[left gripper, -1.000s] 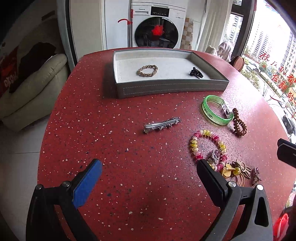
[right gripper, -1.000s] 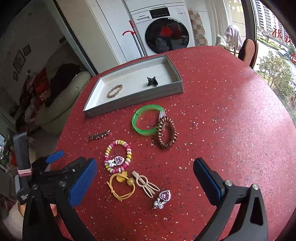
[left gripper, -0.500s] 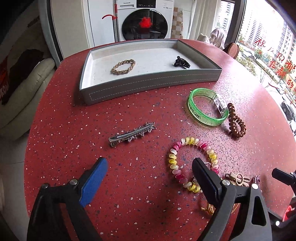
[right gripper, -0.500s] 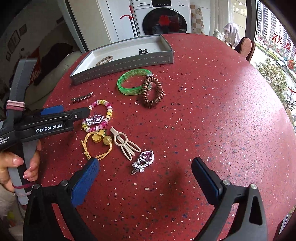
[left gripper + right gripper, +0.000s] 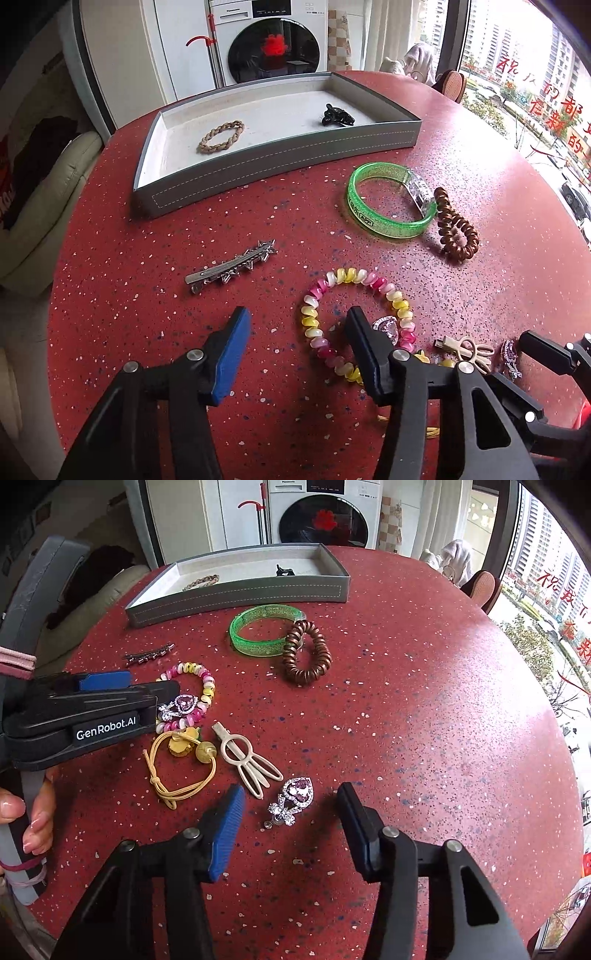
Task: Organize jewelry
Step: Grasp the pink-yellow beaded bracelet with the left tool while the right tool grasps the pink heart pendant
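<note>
Both grippers are hovering wide open and empty, the left gripper straddling the bead bracelet, the right gripper around the brooch, risking snagging neighbouring pieces short of the tray.

Lighting: bright daylight from the windows at right; outdoor view partly overexposed. Red table carries a pale sheen on its window side. Shadows: soft, short, beneath the gripper fingers and beside the tray. Distortion: strong fisheye bowing, straight tray walls curve; dark vignette in corners. Focus: sharp centrally, softer towards edges. Both views alike.
</note>
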### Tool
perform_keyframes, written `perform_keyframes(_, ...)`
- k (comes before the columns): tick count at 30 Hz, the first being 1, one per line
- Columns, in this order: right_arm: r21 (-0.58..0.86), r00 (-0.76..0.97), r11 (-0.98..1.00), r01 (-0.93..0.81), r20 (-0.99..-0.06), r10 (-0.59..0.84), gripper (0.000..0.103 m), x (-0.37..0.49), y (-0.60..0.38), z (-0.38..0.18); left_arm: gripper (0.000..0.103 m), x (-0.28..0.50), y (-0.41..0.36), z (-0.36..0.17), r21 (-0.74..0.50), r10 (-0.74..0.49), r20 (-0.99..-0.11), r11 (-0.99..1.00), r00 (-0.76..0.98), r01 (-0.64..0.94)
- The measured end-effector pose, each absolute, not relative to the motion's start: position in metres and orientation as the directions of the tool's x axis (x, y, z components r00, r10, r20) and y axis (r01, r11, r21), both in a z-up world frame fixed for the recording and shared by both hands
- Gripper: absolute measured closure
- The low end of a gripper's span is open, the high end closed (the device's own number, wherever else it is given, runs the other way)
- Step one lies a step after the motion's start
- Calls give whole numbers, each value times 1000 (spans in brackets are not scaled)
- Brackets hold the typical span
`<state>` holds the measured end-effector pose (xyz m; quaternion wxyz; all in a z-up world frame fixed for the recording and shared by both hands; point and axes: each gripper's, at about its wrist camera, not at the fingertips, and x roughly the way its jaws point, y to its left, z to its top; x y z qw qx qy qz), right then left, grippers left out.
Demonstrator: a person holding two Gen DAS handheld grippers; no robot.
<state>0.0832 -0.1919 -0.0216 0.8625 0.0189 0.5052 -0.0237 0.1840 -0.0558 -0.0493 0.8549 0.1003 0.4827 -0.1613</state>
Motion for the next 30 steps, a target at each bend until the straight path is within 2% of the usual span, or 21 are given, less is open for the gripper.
perform_keyframes(1,2,488,998,63,-872,-29,57,83,-192,-21,47,183,-58,-49,12,-191,-857,921,479,389)
perform_keyframes(2,3,489,998,65,-872,-29,61,83,-193,-21,61,181,-61,-48,12,-200,-855,914,478,405)
perform_keyframes(3,4,489,998,67,-872,-29,64,83,-194,-20,71,180,-64,-48,17,-205,-855,907,477,420)
perform_keyframes(4,6,489,998,68,-872,-28,70,83,-195,-19,75,178,-67,-47,24,-207,-854,901,478,433)
perform_keyframes(5,7,489,998,69,-872,-27,78,83,-196,-19,76,177,-69,-47,36,-202,-852,898,484,438)
perform_keyframes(7,14,491,997,77,-871,-26,84,82,-198,-19,76,175,-69,-47,24,-218,-850,893,480,449)
perform_keyframes(19,145,527,981,128,-848,57,84,74,-228,-10,76,174,-40,-22,-155,-352,-809,900,471,408)
perform_keyframes(30,200,559,971,130,-824,95,84,82,-238,7,76,175,-23,5,-186,-384,-759,902,525,391)
